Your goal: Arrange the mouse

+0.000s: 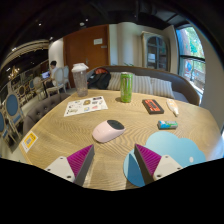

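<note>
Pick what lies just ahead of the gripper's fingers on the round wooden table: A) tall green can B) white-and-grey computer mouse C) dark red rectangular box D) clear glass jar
B. The white-and-grey computer mouse lies on the round wooden table just ahead of the open gripper, untouched; the tall green can stands well beyond it.

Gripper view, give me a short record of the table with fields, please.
surface: round wooden table
mouse: white and grey, just ahead of the gripper, not between its fingers
gripper: open, holding nothing
blue mat: right of the mouse
green can: upright, beyond the mouse
paper sheet: left of the can
</note>
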`<state>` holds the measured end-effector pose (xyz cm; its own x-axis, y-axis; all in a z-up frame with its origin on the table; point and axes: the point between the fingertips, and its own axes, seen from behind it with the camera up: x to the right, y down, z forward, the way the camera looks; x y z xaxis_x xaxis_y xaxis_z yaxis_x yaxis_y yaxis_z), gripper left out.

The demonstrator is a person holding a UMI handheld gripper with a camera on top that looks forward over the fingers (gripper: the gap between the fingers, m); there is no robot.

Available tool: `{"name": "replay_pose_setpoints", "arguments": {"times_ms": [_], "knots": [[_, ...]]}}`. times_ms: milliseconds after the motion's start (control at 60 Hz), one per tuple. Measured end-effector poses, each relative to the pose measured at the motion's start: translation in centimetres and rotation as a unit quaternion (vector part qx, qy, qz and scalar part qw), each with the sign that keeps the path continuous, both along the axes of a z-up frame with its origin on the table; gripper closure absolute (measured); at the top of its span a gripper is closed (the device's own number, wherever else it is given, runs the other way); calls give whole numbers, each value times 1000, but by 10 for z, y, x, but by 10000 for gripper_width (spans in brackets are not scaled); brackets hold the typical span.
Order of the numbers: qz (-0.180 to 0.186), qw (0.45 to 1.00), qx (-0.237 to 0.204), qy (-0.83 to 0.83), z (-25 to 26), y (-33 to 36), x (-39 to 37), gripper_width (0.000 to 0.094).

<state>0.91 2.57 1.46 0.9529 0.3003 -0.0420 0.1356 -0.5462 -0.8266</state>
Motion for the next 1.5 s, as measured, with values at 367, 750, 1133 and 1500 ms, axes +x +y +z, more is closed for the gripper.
{"name": "replay_pose_setpoints", "arguments": {"times_ms": [367,750,1133,1500], "knots": [[-18,999,-31,8,-25,58,-49,110],[-34,999,-27,-16,-28,101,-74,160],[-28,1000,-4,2,-4,93,-89,502],[-138,979,145,-43,138,44,115,508]]}}
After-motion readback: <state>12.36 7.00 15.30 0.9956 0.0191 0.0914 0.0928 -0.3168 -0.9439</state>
